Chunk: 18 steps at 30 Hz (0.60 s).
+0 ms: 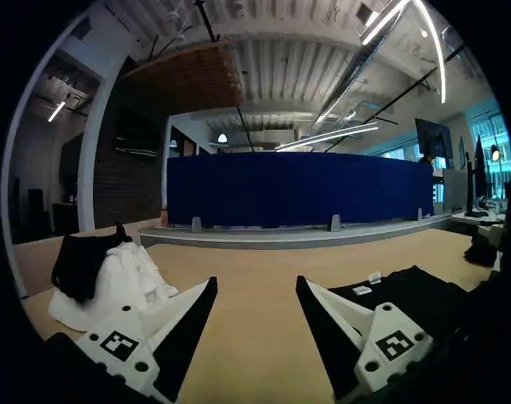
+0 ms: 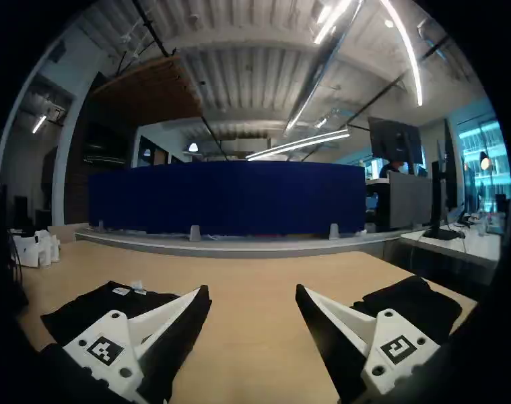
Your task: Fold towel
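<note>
Counter of pale wood, wide, running back to a low grey ledge and a dark blue partition.

Left gripper view:
- The left gripper is low over the counter and level. Its fingers are spread wide with bare wood between them, holding nothing and touching nothing.
- A heap of white cloth lies on the counter just beyond the left-hand finger. A black cloth is draped over its far side.
- Beyond the right-hand finger lies the towel, black and flat on the counter. It has two small white tags at its far edge and is apart from both fingers.

Right gripper view:
- The right gripper is also low and level, and its fingers gape just as wide and hold nothing.
- A flat black cloth with white tags lies beyond the left-hand finger. It is probably the same towel, though the dark fabric shows little detail.
- A second black piece, the folded cloth, sits beyond the right-hand finger near the counter's right edge.
- Small white objects stand at the counter's far left, too small to identify.
- Desks with a monitor stand off to the right, past the counter.
</note>
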### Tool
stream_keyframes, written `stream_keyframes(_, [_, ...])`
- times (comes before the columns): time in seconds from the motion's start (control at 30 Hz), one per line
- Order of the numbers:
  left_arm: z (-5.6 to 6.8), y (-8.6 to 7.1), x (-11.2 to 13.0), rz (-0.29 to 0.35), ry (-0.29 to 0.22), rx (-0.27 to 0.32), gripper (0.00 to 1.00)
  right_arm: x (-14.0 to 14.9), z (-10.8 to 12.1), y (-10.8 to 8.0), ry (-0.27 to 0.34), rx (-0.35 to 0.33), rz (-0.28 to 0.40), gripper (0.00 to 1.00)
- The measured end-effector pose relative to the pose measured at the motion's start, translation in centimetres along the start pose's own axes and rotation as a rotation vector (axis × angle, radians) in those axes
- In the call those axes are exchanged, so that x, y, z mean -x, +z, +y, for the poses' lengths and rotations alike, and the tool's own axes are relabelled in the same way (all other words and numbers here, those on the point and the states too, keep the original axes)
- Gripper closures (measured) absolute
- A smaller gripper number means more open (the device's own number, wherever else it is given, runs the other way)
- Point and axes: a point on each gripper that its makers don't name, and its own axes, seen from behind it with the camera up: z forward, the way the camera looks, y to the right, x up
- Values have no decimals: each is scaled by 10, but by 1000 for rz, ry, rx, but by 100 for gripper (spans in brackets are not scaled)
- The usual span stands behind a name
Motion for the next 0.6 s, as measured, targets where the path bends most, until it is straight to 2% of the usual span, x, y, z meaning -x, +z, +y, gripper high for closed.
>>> stream_keyframes(0.17, [-1, 1, -2, -2, -4, -2, 14, -6, 4, 1, -5, 10, -2, 0])
stream_keyframes(0.27, [-4, 1, -20, 13, -5, -3, 14, -31, 7, -1, -14, 19, 23, 0])
stream_keyframes(0.37, [-8, -1, -51, 37, -14, -12, 14, -57, 6, -3, -26, 20, 28, 0])
stream_keyframes(0.6, [-3, -6, -134, 37, -19, 5, 14, -126, 1, -8, -30, 19, 19, 0])
